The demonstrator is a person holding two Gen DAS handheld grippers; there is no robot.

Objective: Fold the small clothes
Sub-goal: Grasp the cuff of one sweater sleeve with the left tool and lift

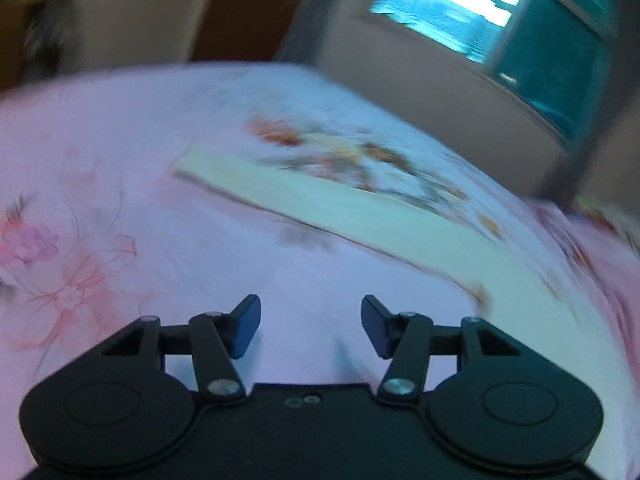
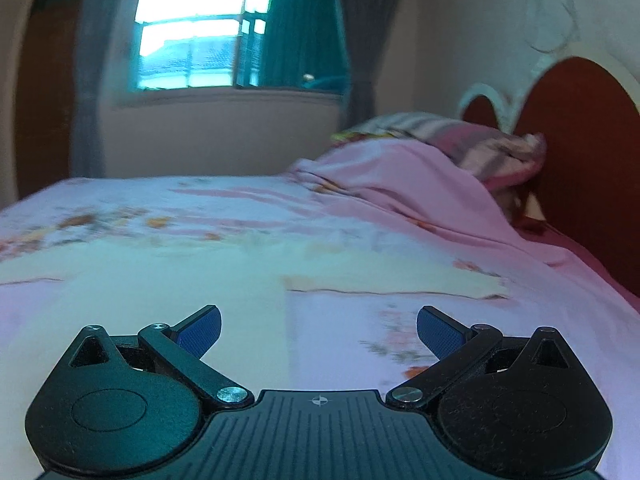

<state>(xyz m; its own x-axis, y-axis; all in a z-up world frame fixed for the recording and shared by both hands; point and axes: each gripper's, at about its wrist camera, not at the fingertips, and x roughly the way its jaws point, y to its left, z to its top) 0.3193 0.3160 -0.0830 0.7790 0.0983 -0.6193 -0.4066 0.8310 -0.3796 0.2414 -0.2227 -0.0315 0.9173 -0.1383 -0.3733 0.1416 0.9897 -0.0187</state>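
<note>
A small pale cream garment with an orange floral print [image 1: 360,200] lies flat on the pink bed sheet [image 1: 120,160], ahead and to the right of my left gripper [image 1: 310,326]. The left gripper is open and empty, just above the sheet. In the right wrist view the same garment [image 2: 168,280] spreads under and ahead of my right gripper [image 2: 318,334], with a cream edge [image 2: 400,285] running to the right. The right gripper is open and empty, low over the cloth. Both views are blurred.
A bunched pink blanket and striped pillow [image 2: 460,152] lie at the head of the bed against a red headboard [image 2: 580,140]. A window with curtains [image 2: 224,32] is on the far wall, also in the left wrist view [image 1: 460,4].
</note>
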